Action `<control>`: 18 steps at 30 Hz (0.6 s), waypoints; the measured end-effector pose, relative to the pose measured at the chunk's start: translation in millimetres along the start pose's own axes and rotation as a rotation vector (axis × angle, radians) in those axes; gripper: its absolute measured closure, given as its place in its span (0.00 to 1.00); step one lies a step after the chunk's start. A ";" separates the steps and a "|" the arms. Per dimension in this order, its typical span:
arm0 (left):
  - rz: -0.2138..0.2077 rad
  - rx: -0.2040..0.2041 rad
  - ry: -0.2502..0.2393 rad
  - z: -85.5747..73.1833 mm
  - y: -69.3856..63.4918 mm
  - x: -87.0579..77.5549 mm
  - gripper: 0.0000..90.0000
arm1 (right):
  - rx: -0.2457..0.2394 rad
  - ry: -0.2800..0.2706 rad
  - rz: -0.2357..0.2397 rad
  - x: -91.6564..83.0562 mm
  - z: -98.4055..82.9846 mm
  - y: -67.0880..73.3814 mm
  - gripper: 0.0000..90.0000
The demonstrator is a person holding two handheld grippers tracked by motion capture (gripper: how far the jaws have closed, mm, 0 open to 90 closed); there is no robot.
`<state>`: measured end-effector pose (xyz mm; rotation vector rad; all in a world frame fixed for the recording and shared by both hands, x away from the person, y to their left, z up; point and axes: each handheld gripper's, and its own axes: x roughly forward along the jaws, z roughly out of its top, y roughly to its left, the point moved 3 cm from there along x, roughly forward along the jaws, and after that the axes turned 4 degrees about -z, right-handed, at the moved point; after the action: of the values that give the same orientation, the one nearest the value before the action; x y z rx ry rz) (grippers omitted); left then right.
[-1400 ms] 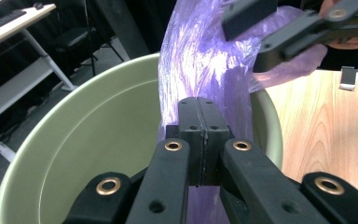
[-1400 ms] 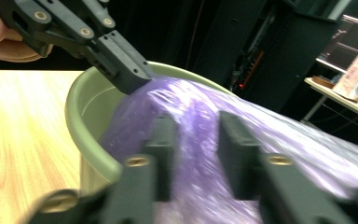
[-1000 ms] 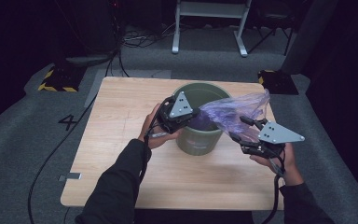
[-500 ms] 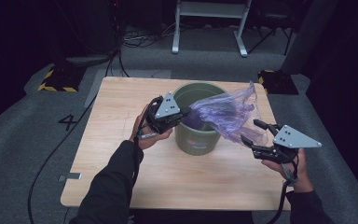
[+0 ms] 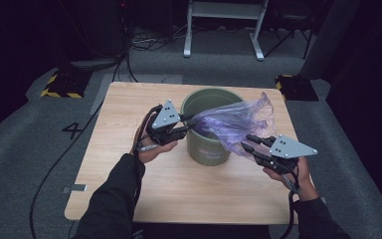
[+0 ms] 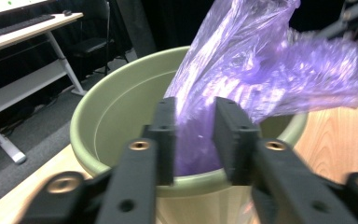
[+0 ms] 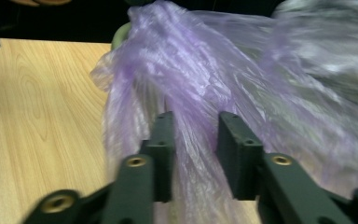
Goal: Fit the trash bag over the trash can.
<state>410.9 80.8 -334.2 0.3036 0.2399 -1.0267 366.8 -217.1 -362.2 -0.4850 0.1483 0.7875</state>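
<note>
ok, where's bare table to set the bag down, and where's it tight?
Free: the wide near strip of the table between the two forearms, in front of the bin; also the far-left corner beyond the left gripper. Crowded: around the bin, where both grippers meet the bag, and the right edge under the right gripper.

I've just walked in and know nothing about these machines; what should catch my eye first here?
A crinkled, see-through purple plastic bag billows over a round olive-green plastic bucket in the middle of the light wooden table. A person's left gripper reaches it at the bucket's rim, and the right gripper at its lower right edge, film between both pairs of jaws.
</note>
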 end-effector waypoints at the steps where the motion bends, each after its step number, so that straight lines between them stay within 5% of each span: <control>1: -0.015 0.008 -0.007 2.8 -5.2 -4.1 0.67 | -0.002 -0.006 0.017 0.6 -0.3 1.9 0.84; 4: -0.034 -0.008 -0.003 7.2 -12.6 -5.6 0.46 | -0.009 -0.003 0.014 1.7 -1.2 4.0 0.86; 7: -0.082 0.023 -0.029 19.6 -37.5 -3.7 0.34 | -0.018 0.003 0.010 2.5 -1.7 5.7 0.85; 11: -0.140 0.059 -0.021 30.4 -61.0 10.9 0.31 | -0.018 0.002 0.003 1.9 -1.5 6.3 0.82; 15: -0.112 0.099 0.006 38.0 -76.7 31.3 0.46 | -0.011 0.015 0.003 2.5 -3.8 6.7 0.77; 18: -0.151 0.076 0.038 40.2 -80.5 45.4 0.37 | -0.005 0.011 0.008 2.2 -5.2 7.8 0.74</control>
<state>366.0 -8.6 -322.8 0.3778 0.2613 -1.1816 363.0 -213.5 -370.3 -0.4936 0.1586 0.7937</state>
